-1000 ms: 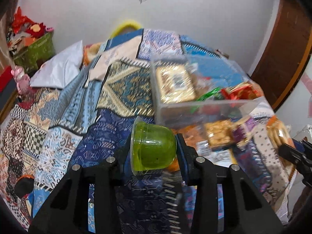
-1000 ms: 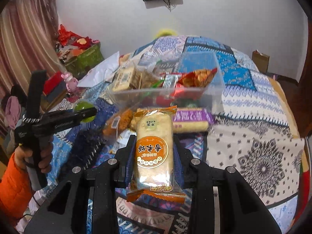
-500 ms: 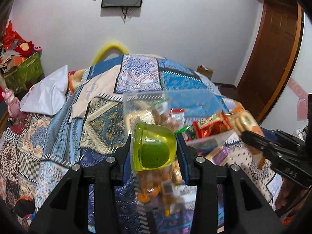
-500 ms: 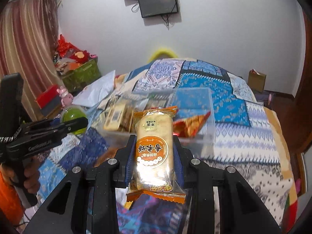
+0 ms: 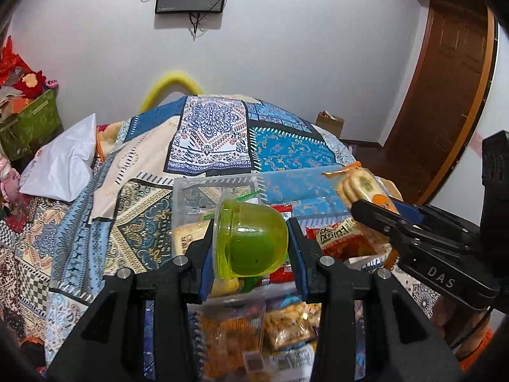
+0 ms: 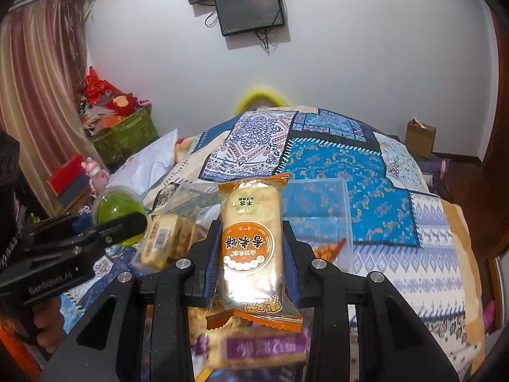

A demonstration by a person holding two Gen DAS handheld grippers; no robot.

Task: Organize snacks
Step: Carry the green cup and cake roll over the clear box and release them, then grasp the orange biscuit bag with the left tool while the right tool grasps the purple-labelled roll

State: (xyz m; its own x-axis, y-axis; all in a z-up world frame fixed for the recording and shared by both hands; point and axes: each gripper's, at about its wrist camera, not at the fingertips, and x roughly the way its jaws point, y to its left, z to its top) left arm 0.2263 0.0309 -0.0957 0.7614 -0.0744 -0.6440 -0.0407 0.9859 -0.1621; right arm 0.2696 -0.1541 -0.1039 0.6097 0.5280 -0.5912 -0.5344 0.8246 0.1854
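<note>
Left wrist view: my left hand-held gripper [image 5: 251, 243] squeezes a light, slippery jelly cup [image 5: 249, 238] sideways; my right hand-held gripper [image 6: 251, 248] clamps a fragile rice cracker pack [image 6: 251, 242] mid-length.

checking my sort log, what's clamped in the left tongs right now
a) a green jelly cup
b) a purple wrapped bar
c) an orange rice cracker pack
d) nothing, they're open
a: the left tongs are shut on the green jelly cup, seen lying on its side between the fingers; the orange rice cracker pack sits in the right tongs instead.
</note>
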